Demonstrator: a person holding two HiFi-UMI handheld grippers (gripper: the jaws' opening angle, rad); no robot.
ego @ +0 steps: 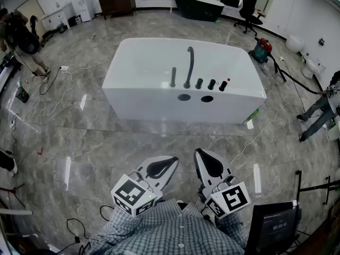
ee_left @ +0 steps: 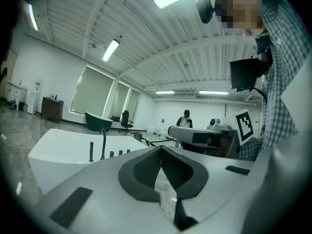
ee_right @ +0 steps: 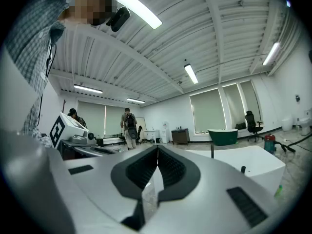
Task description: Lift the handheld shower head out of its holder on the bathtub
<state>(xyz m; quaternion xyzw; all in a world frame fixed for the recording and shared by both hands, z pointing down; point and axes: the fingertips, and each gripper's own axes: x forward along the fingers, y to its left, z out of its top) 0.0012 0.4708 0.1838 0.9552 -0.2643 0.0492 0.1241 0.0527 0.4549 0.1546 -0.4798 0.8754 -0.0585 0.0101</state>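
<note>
A white bathtub (ego: 159, 97) stands in the middle of the marble floor, some way ahead of me. On its near rim a dark upright handheld shower head (ego: 173, 77) sits in its holder, left of a tall curved spout (ego: 189, 67) and three dark knobs (ego: 211, 84). My left gripper (ego: 174, 160) and right gripper (ego: 197, 152) are held close to my body, far short of the tub, both shut and empty. In the left gripper view the shower head (ee_left: 91, 151) is small, left of my shut left gripper (ee_left: 161, 152). The right gripper (ee_right: 157, 150) sees the tub (ee_right: 253, 162) at its right.
A dark green tub (ego: 197, 5), an office chair (ego: 248, 7) and a wooden cabinet (ego: 117, 1) stand at the back. A red-and-teal vacuum (ego: 262, 50) and hoses lie right of the tub. People stand at far left (ego: 21, 36) and right (ego: 319, 110). Cables cross the floor at the left.
</note>
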